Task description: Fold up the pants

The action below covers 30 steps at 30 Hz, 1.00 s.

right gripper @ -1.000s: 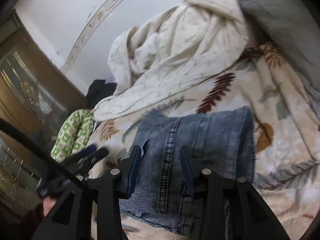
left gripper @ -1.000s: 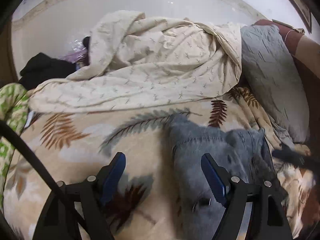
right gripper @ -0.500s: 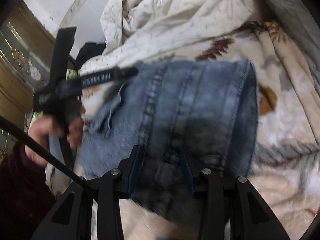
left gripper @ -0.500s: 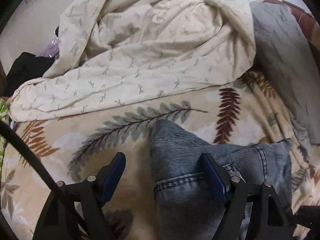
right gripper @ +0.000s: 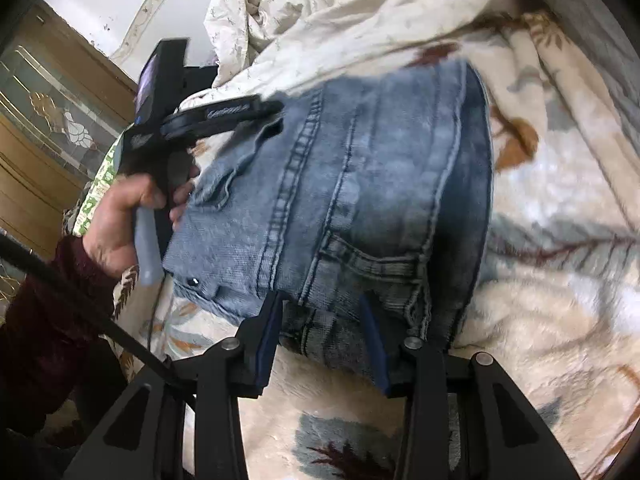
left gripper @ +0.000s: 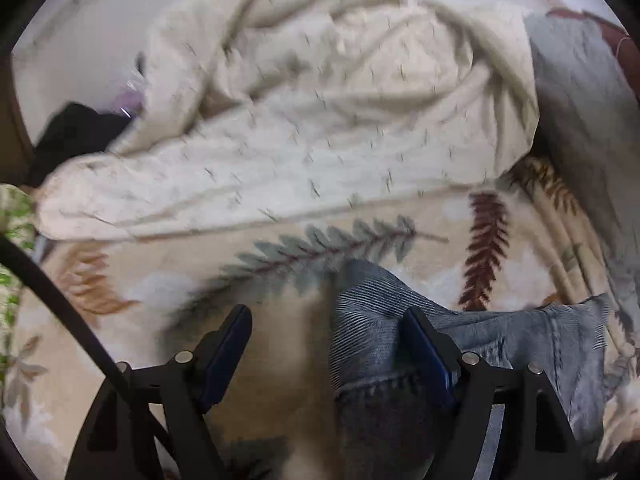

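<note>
Folded blue jeans [right gripper: 360,184] lie on the leaf-patterned blanket [right gripper: 560,280]. My right gripper [right gripper: 320,304] stands at their near edge, half closed, and its pads seem to press on a thick bundle of denim by the belt loop. In the left wrist view the jeans [left gripper: 500,344] fill the lower right. My left gripper [left gripper: 326,316] is wide open over their edge: the right finger [left gripper: 424,344] is above the denim, the left finger [left gripper: 224,344] above bare blanket. The right wrist view shows the left gripper [right gripper: 256,116], held by a hand [right gripper: 120,220], at the jeans' far left side.
A crumpled cream duvet [left gripper: 320,120] is heaped across the back of the bed. A grey pillow [left gripper: 580,112] lies at the right, dark clothes [left gripper: 76,132] at the left. A wooden cabinet with glass doors [right gripper: 52,120] stands beside the bed, and a black cable [right gripper: 100,320] crosses the lower left.
The left gripper moved in over the jeans' edge, still open. The right gripper sank and tilted down, its opening unchanged. The hand with the left gripper came into the right wrist view.
</note>
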Available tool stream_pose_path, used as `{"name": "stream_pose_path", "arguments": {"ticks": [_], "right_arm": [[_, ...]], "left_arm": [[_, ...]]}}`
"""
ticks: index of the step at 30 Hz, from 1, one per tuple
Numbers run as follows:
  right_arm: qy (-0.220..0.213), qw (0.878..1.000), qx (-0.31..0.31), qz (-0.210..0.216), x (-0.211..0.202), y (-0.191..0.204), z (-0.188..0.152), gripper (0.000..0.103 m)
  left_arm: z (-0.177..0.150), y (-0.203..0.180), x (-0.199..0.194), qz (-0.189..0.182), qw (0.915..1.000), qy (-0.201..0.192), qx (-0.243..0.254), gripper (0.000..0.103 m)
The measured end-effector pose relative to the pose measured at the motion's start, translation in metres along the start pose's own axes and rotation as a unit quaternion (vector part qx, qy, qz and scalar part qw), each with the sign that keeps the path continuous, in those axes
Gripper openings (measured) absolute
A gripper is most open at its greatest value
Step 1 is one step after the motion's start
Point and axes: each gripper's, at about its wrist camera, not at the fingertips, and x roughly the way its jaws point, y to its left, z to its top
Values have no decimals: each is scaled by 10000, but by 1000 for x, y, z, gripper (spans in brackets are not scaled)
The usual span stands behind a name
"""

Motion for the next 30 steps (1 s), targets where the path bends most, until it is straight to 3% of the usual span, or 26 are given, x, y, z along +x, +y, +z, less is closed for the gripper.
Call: {"name": "stream_pose_path", "arguments": {"ticks": [4, 9, 13, 18, 24, 30], "right_arm": [[-637, 9977, -174, -157, -21, 16, 18, 41], [-1254, 9909, -99, -482, -20, 30, 50, 45], [-1229, 9899, 83, -697, 5, 30, 72, 45], [-1131, 9875, 12, -1100, 35, 25, 95, 45], [-458, 9821, 49, -1825, 58, 11, 91, 45], [-281, 9843, 242, -1726, 64, -8, 83, 45]], "left_arm": [[-14, 14, -53, -258, 9984, -503, 66, 80], [-50, 19, -77, -397, 9983, -349, 227, 80], [-77, 6, -76, -427, 9976, -329, 425, 80], [-83, 9, -67, -526, 9981, -242, 219, 81], [-95, 8, -49, -509, 9985, 48, 176, 82], [-105, 12, -38, -724, 9971, 238, 47, 82]]}}
